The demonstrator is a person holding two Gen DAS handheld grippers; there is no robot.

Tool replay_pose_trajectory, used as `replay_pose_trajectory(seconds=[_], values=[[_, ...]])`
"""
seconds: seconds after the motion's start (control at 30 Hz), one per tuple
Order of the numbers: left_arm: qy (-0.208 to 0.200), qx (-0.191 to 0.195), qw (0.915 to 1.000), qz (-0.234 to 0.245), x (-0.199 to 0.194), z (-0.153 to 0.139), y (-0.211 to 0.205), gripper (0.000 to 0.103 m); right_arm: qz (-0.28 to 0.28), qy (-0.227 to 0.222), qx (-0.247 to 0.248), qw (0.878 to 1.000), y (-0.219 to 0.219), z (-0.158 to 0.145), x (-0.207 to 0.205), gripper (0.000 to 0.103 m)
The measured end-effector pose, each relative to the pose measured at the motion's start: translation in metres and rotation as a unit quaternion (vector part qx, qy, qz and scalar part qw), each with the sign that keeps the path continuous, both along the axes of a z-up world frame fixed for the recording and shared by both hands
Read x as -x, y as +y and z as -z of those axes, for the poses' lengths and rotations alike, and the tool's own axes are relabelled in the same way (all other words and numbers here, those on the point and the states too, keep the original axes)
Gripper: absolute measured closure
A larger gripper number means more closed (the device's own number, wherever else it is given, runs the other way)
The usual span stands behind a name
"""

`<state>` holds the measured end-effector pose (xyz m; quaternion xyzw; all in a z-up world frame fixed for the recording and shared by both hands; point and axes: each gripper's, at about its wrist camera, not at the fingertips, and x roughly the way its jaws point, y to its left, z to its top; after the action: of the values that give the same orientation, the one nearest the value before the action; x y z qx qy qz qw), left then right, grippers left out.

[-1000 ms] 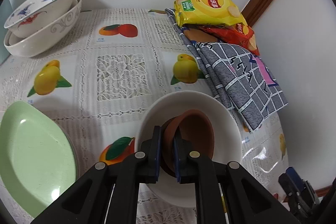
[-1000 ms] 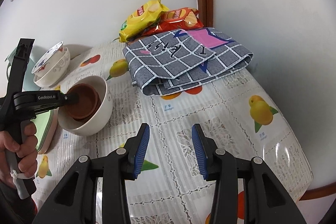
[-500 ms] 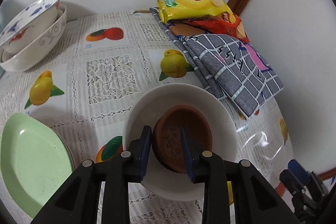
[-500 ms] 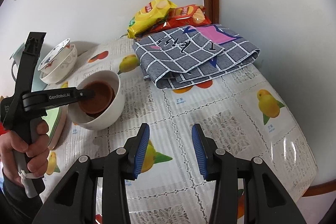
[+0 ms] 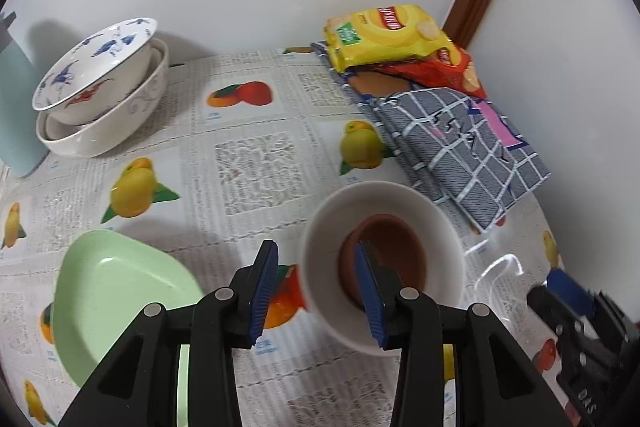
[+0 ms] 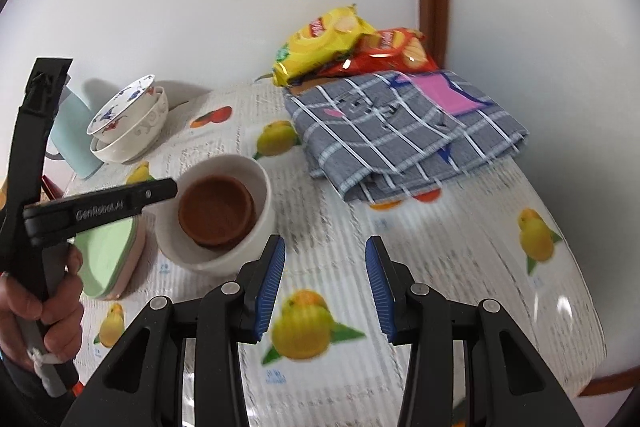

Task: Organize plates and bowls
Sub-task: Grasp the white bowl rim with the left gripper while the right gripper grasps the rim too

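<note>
A small brown bowl [image 5: 386,251] sits inside a white bowl [image 5: 444,239] on the fruit-print tablecloth; both show in the right wrist view, brown [image 6: 216,211] in white [image 6: 256,239]. My left gripper [image 5: 316,289] is open and empty, just above the white bowl's near left rim. A green plate [image 5: 116,291] lies at the left, on a stack [image 6: 120,267]. A blue-flowered bowl [image 5: 92,71] is nested in a larger white bowl [image 5: 120,123] at the back left. My right gripper [image 6: 324,287] is open and empty above the cloth, right of the bowls.
A folded grey checked cloth [image 5: 460,147] and yellow and red snack bags [image 5: 384,35] lie at the back right by the wall. A pale blue jug [image 6: 76,139] stands at the far left. The table edge curves away at the right [image 6: 580,307].
My left gripper let go of the brown bowl, opened wide and pulled back and left. The brown bowl now rests in the white bowl. The right gripper stayed open.
</note>
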<state>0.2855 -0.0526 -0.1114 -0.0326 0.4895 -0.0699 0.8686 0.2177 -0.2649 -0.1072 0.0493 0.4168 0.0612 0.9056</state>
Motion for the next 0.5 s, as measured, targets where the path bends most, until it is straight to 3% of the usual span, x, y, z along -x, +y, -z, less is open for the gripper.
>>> replay_pose_trajectory(seconds=[0.5], values=[[0.054,-0.018,0.9983,-0.016,-0.010,0.031,0.005,0.061,-0.033,0.049,0.002,0.998,0.041,0.031,-0.063,0.061]])
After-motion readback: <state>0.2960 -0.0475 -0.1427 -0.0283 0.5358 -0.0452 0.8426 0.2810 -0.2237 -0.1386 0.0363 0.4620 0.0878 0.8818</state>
